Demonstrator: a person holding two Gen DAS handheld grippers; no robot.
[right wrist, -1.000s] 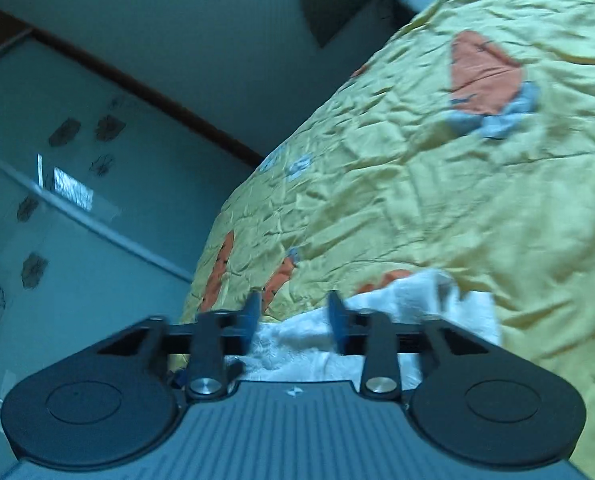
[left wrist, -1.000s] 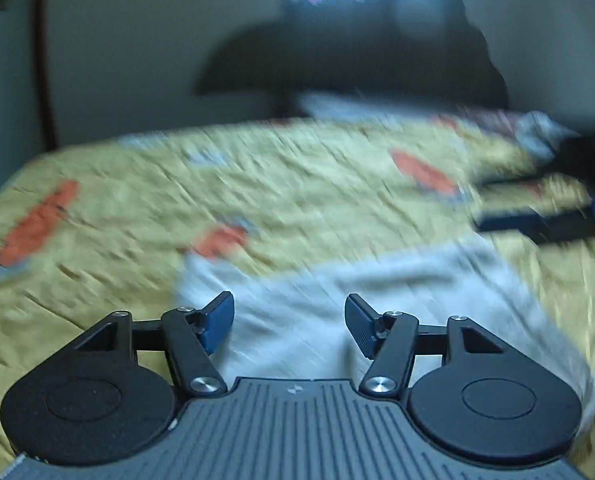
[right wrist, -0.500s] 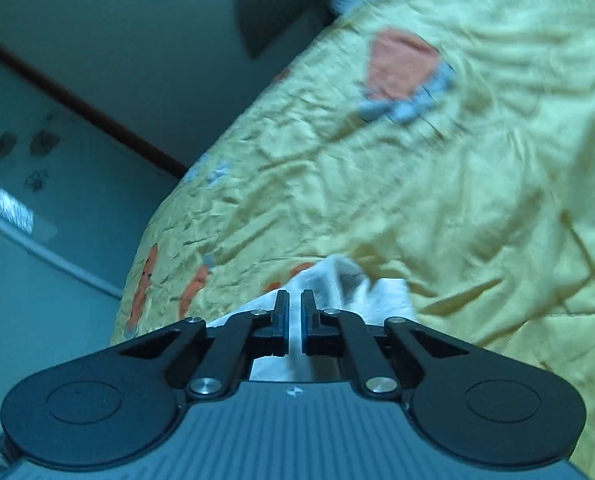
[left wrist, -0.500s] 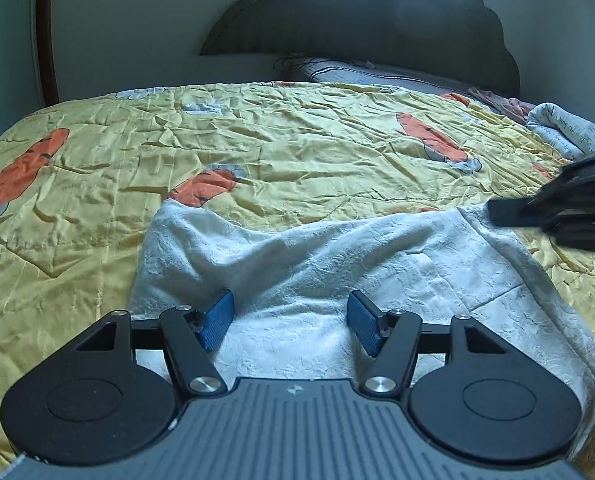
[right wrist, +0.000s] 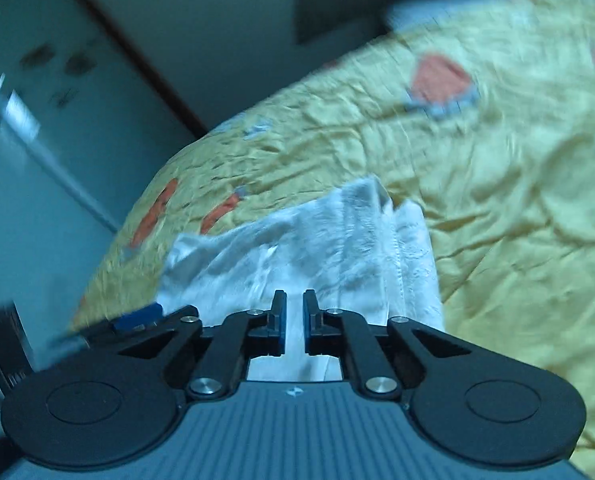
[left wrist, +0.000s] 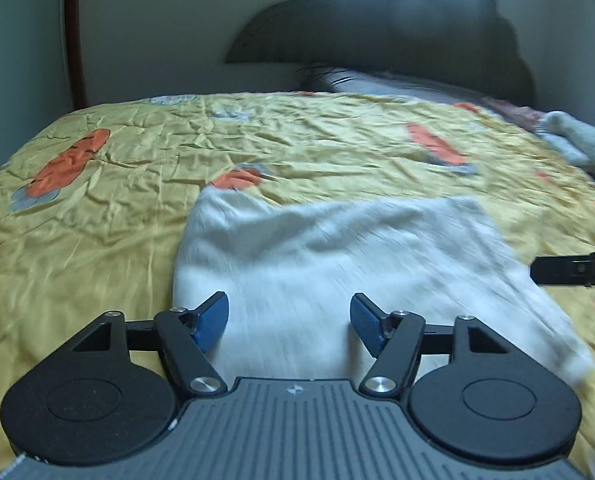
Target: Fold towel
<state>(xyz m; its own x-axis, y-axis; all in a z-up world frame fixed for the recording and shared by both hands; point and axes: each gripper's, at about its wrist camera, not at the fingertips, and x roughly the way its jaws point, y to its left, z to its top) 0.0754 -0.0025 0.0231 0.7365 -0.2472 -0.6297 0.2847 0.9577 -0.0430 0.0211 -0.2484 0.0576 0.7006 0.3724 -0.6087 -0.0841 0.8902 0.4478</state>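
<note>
The left gripper point(left wrist: 288, 322) hangs wide over the white towel point(left wrist: 337, 264) on the yellow bedspread point(left wrist: 97, 216), its jaws having just opened further with nothing pinched, while the right gripper point(right wrist: 294, 322), jaws narrow and just parted slightly, shows towel through the gap, apparently ready to fold.

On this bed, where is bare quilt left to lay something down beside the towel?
Widest free patch: the yellow patterned quilt left of the white towel, out to the bed's left edge. Another open band runs between the towel's far edge and the dark pillow. It is crowded on the right, with the right gripper and a pale bundled cloth in the far-right corner.
</note>
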